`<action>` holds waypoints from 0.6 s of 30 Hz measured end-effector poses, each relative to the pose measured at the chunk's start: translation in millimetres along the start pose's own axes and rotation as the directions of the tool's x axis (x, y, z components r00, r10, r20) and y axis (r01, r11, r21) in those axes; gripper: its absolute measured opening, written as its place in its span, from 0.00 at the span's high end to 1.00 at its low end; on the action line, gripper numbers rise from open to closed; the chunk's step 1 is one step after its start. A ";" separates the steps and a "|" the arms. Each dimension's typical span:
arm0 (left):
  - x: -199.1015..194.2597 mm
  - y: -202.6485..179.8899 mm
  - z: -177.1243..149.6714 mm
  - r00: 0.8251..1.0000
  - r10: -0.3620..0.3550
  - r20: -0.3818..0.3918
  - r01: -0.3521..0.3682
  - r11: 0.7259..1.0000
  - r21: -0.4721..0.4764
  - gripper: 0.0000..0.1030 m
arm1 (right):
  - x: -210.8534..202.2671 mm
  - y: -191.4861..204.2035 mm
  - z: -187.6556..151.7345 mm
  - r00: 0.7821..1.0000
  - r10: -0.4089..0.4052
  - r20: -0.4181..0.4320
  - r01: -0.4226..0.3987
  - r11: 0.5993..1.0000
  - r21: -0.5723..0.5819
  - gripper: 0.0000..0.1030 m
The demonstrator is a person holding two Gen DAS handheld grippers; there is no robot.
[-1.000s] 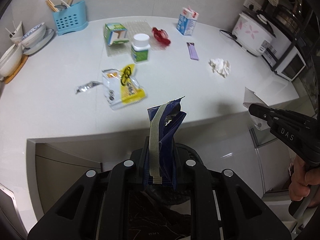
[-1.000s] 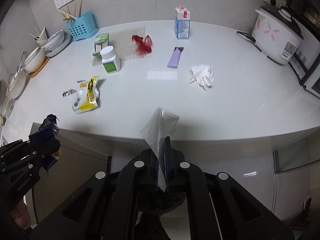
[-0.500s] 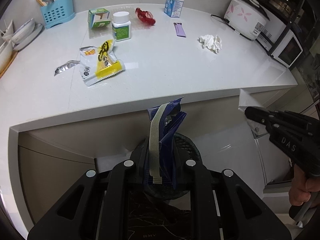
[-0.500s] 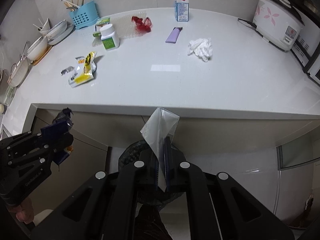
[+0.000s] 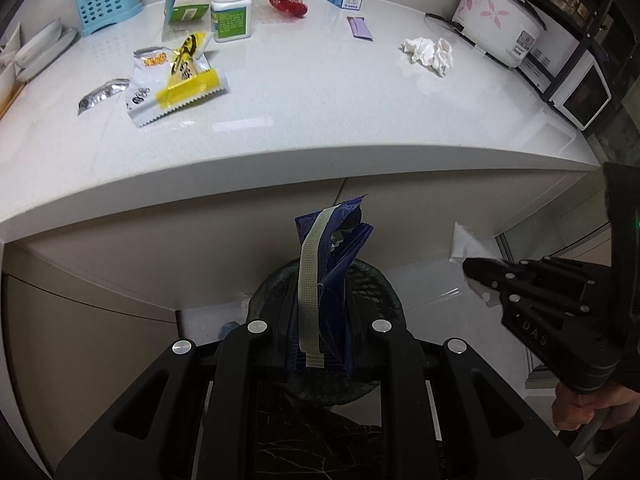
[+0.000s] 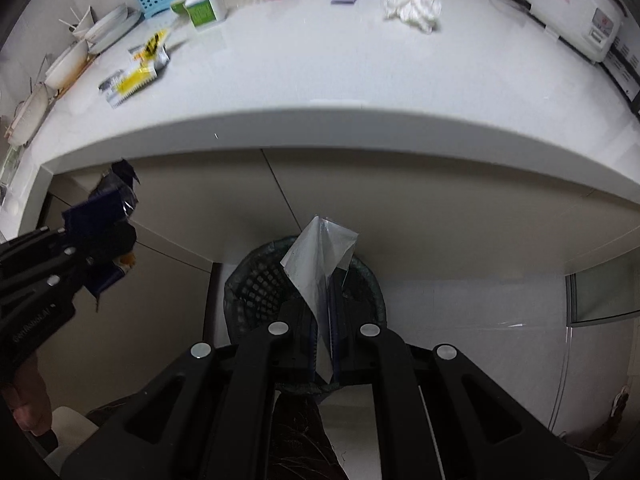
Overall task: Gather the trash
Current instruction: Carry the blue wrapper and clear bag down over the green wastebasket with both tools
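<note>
Clamped in the left tool (image 5: pixel 320 308), a dark blue wrapper (image 5: pixel 332 276) is held above the mesh waste bin (image 6: pixel 256 284) below the table (image 5: pixel 320 120); a clear plastic scrap (image 6: pixel 316 256) is pinched in the right tool (image 6: pixel 324 320). Dropping is judged next: both tools must be opened over the bin.

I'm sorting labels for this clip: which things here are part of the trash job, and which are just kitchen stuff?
Trash job: blue wrapper in left gripper; clear plastic scrap in right gripper; mesh bin; yellow snack packet; crumpled tissue.

Just there: rice cooker; blue utensil holder; stacked dishes.
</note>
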State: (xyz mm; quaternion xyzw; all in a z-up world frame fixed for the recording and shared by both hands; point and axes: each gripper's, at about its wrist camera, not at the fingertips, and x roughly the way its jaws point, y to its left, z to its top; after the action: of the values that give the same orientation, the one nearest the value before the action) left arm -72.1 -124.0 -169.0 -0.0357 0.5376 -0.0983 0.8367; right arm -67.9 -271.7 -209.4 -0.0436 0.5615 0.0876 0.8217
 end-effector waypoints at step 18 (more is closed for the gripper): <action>58.5 18.3 -28.1 0.997 0.006 -0.078 -0.008 1.000 -0.026 0.84 | 76.6 14.9 -22.5 0.995 -0.018 -0.097 0.010 0.996 -0.090 0.96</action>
State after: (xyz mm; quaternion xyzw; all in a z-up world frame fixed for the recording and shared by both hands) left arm -71.8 -116.7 -236.0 -0.0409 0.5710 -0.0895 0.8150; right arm -64.2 -253.6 -288.5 -0.0887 0.5961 0.1047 0.7911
